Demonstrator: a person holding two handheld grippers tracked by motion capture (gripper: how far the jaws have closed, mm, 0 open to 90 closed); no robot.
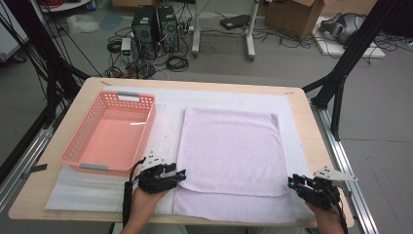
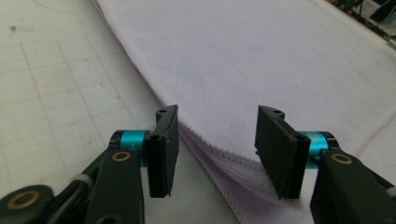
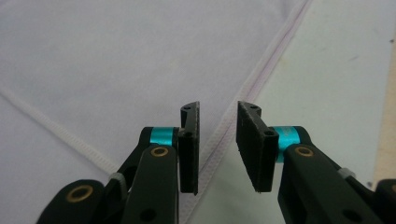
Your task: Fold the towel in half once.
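Fingers of the left gripper (image 2: 212,154) stand apart around the near left edge of the folded lilac towel (image 1: 226,151), whose layered hem runs between them without being pressed. Fingers of the right gripper (image 3: 218,149) stand closer together, released, with the towel's right hem in the gap between them. On the tabletop (image 1: 44,192), the towel lies flat on a white mat (image 1: 165,122), just right of an empty pink basket (image 1: 109,131). Both hands come in from the near edge.
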